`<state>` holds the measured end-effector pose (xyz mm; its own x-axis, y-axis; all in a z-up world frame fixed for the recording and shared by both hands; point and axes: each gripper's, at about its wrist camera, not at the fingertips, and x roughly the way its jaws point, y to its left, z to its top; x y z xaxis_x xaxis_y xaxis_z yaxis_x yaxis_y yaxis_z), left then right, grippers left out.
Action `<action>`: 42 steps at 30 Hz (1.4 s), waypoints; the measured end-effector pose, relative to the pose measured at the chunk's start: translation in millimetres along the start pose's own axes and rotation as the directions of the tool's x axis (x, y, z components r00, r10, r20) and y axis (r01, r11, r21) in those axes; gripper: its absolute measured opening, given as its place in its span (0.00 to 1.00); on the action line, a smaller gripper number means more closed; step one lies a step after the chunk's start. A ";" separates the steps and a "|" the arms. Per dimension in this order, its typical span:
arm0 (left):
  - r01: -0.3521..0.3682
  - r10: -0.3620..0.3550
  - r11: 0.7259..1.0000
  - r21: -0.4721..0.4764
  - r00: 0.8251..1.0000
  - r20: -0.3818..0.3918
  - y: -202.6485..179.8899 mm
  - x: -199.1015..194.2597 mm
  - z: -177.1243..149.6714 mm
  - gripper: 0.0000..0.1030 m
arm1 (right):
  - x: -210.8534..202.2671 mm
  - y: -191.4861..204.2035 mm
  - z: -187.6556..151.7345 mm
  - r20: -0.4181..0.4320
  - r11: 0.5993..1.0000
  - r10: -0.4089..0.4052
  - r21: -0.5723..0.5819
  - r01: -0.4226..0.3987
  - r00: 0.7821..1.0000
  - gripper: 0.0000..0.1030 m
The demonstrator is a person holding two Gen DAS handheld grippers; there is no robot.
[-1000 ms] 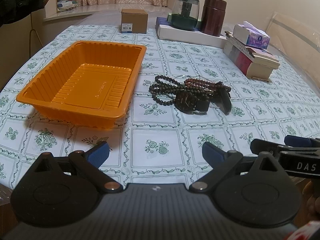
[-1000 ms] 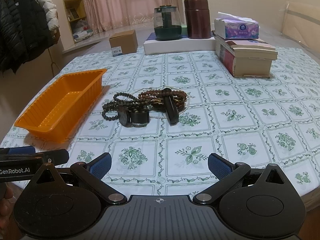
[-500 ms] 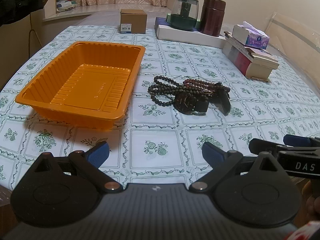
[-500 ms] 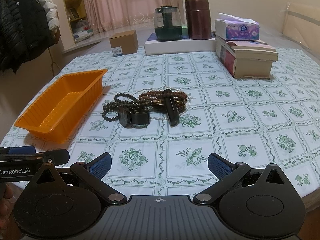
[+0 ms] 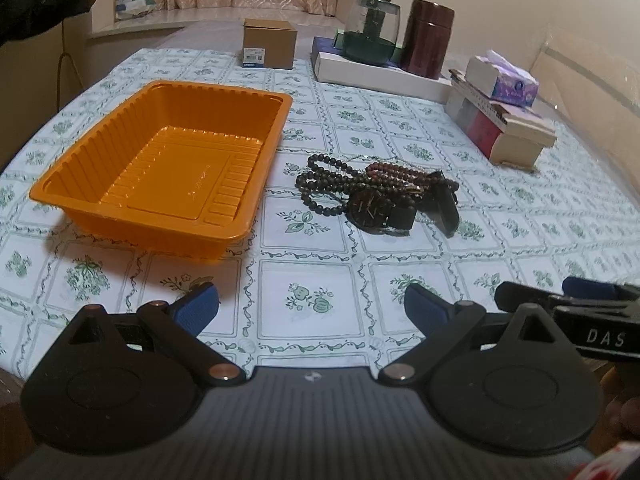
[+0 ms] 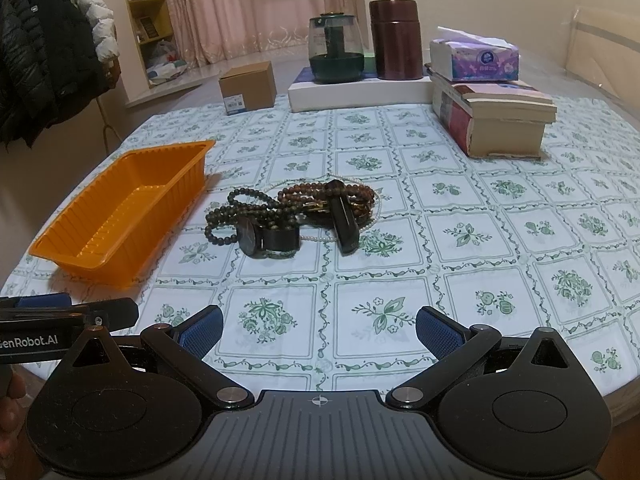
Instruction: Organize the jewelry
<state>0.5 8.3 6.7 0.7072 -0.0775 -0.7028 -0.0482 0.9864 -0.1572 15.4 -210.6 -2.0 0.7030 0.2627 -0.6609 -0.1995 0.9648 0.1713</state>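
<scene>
A pile of jewelry lies mid-table: dark bead strings [image 5: 320,186] [image 6: 224,220], reddish-brown beads [image 5: 394,172] [image 6: 320,194], a black watch [image 5: 376,210] [image 6: 266,236] and a thin pearl strand [image 6: 316,237]. Left of the pile sits an orange tray [image 5: 100,156] [image 6: 120,276], with nothing in it. My left gripper [image 5: 312,306] is open above the near tablecloth, short of the pile. My right gripper [image 6: 318,326] is also open with nothing between its fingers, near the front edge. Each gripper shows at the edge of the other's view.
Along the far side stand a cardboard box [image 5: 269,48], a white flat box [image 6: 360,92] bearing a glass pot [image 6: 336,54] and a brown canister [image 6: 394,38], plus stacked books [image 6: 496,120] with a tissue pack [image 6: 476,60]. Coats [image 6: 44,68] hang at left.
Both grippers have edged slightly forward toward the pile, jaws unchanged. Nothing on the table has moved.
</scene>
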 end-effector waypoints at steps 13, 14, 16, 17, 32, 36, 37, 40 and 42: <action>0.137 -0.097 0.939 -0.315 0.986 0.138 77.0 -13.3 4.7 0.94 | 7.6 -0.5 1.1 0.017 0.999 -0.005 0.041 0.004 1.000 0.99; 0.131 -0.085 0.936 -0.326 0.985 0.150 85.8 -15.3 5.1 0.90 | 9.3 0.9 1.6 0.017 0.999 -0.007 0.040 0.006 1.000 0.99; 0.106 -0.044 0.930 -0.351 0.983 0.180 107.2 -20.3 5.3 0.85 | 11.9 3.7 2.1 0.015 0.999 -0.010 0.033 0.010 1.000 0.99; 0.092 -0.020 0.927 -0.365 0.980 0.196 118.1 -23.1 5.0 0.83 | 13.6 5.1 2.4 0.013 0.999 -0.013 0.029 0.012 1.000 0.99; 0.039 0.077 0.851 -0.523 0.977 0.198 264.1 10.7 27.3 0.33 | 46.7 29.2 4.0 -0.036 0.997 -0.069 -0.022 0.069 0.997 0.99; 0.090 0.025 0.848 -0.522 0.977 0.210 268.0 29.5 31.8 0.27 | 56.6 36.3 4.8 -0.048 0.996 -0.087 -0.032 0.085 0.995 0.99; 0.108 0.008 0.844 -0.526 0.977 0.214 268.2 33.1 32.7 0.25 | 59.2 37.8 5.0 -0.051 0.995 -0.091 -0.033 0.090 0.994 0.99; 0.137 -0.024 0.839 -0.526 0.976 0.215 267.3 44.8 36.7 0.19 | 65.9 40.8 6.7 -0.056 0.994 -0.105 -0.033 0.104 0.993 0.99; 0.151 -0.041 0.837 -0.526 0.976 0.216 267.5 50.2 37.7 0.18 | 70.6 43.0 7.6 -0.060 0.993 -0.112 -0.031 0.111 0.992 0.99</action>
<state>49.7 273.8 -44.5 0.8440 -0.0843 -0.5297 -0.3047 0.7374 -0.6029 61.6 -150.5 -35.7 0.6785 0.1516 -0.7188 -0.1417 0.9871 0.0744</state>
